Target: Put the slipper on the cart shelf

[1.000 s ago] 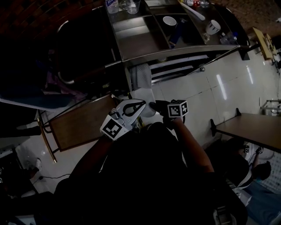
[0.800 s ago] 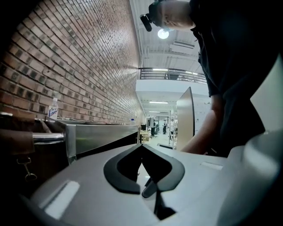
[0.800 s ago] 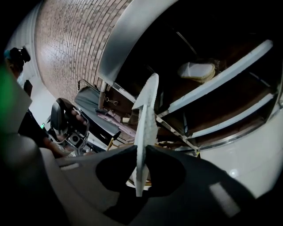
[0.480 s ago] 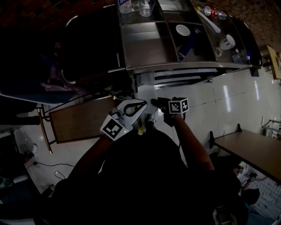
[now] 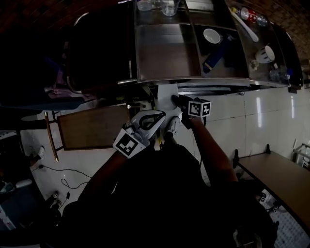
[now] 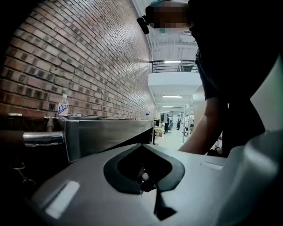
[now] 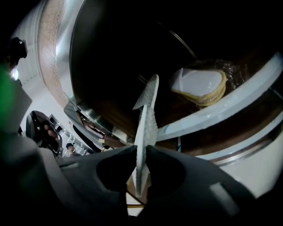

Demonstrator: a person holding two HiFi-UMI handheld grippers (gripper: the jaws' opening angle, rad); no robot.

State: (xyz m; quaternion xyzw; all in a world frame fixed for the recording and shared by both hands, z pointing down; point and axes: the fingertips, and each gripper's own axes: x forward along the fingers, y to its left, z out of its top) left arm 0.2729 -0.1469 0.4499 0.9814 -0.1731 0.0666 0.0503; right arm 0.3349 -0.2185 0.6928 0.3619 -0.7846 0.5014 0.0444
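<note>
My right gripper is shut on a thin white slipper, seen edge-on between the jaws in the right gripper view. It sits at the edge of the steel cart, under the top tray. In the right gripper view, a second white slipper with a yellowish sole lies on the cart's dark inner shelf. My left gripper hangs just left of the right one, jaws together and empty. The left gripper view looks along the cart's steel side.
The cart's top tray holds a white bowl, glasses and cups. A brown table with a metal frame stands to the left, another table to the lower right. Cables lie on the tiled floor.
Both grippers have moved toward the cart. The right one carried the slipper up to the opening under the top tray. The left gripper followed beside it.
</note>
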